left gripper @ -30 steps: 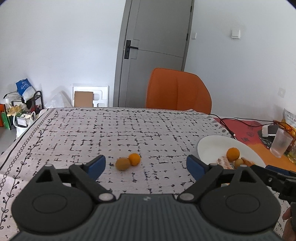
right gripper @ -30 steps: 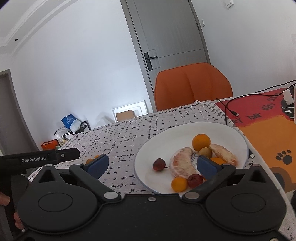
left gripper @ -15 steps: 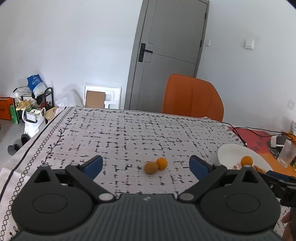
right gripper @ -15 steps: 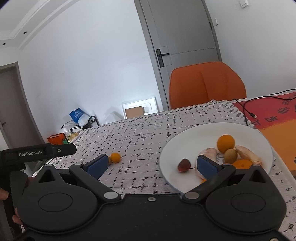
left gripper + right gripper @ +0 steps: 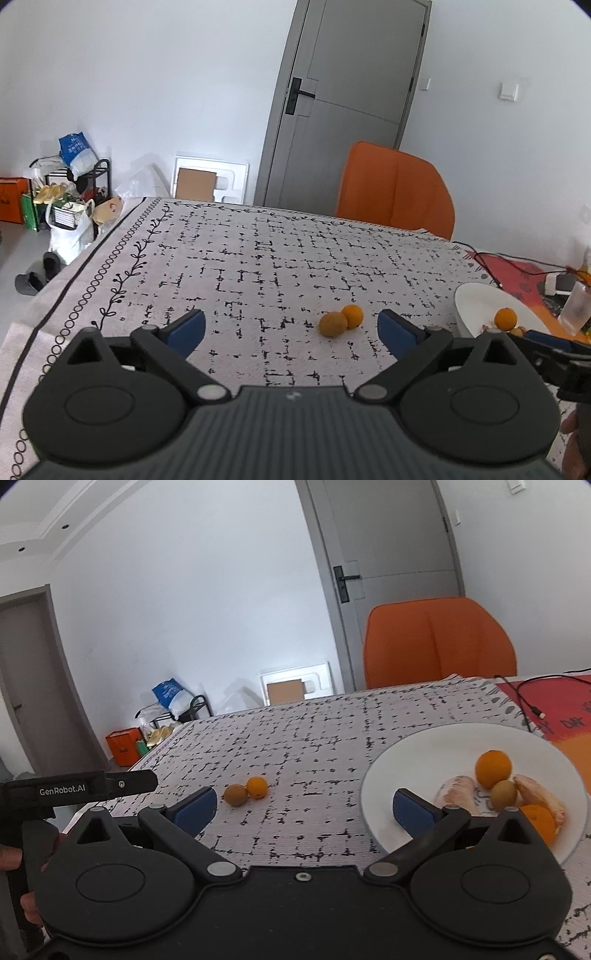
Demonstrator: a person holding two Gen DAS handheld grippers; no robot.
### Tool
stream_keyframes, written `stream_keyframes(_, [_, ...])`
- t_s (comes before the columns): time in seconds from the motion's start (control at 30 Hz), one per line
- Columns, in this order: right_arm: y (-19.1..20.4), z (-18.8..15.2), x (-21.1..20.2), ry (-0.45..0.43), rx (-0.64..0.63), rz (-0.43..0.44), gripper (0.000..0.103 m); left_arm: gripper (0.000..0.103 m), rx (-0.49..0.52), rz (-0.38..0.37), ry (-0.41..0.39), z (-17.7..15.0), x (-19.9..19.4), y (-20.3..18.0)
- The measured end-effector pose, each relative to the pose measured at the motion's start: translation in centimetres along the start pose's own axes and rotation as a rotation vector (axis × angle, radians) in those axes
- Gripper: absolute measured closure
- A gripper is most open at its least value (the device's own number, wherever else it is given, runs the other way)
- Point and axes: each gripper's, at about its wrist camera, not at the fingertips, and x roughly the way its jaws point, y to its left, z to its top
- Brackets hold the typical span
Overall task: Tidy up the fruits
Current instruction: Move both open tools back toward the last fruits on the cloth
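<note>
A: Starting at the left, what bounds the tabletop (image 5: pixel 258 258)?

B: In the left wrist view its left edge runs diagonally, marked by a border of printed rings and a vine on the patterned cloth (image 5: pixel 122 266). Beyond that edge the floor holds bags and a small rack. The far edge sits in front of a grey door (image 5: pixel 343 110) and an orange chair (image 5: pixel 395 192).

A: And open room on the cloth?

B: The whole left and middle stretch is bare. The only loose fruit there is a brown kiwi (image 5: pixel 333 324) touching a small orange (image 5: pixel 352 316), the orange just behind and to the right.

A: How does the left gripper (image 5: pixel 291 330) stand?

B: Its jaws are spread wide, holding and touching nothing. They have just been opening further. The two fruits lie on the cloth ahead of it, nearer its right finger than its left.

A: Further right?

B: A white plate (image 5: pixel 406 760) sits near the tabletop's right side, well apart from the loose pair. It carries a larger orange (image 5: pixel 493 768), a second kiwi (image 5: pixel 503 794), peeled citrus segments (image 5: pixel 458 794) and another orange fruit partly hidden by the gripper body. Past the plate lies a red and orange mat (image 5: pixel 554 709) with a black cable (image 5: pixel 524 698).

A: The right gripper (image 5: pixel 304 808)?

B: Also wide apart and empty. Its right finger shows in front of the plate's near-left rim, its left finger close to the loose kiwi in the picture.
</note>
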Motion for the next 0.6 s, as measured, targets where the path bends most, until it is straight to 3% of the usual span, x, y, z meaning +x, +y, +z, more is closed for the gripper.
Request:
stream_keyframes(0.1, [0.2,0.1,0.6,0.014,0.0,0.012,0.0,0.007,-0.002,-0.002,0.017,-0.1,0.6,0.3])
stream_keyframes(0.37, [0.6,0.5,1.9,0.027,-0.041,0.03,0.001,0.027,-0.01,-0.023,0.044,-0.3,2.4,0.2])
stream_keyframes(0.6, [0.0,0.7,3.1,0.049,-0.041,0.031,0.011,0.037,-0.003,-0.048,0.069,-0.4,4.0,-0.5])
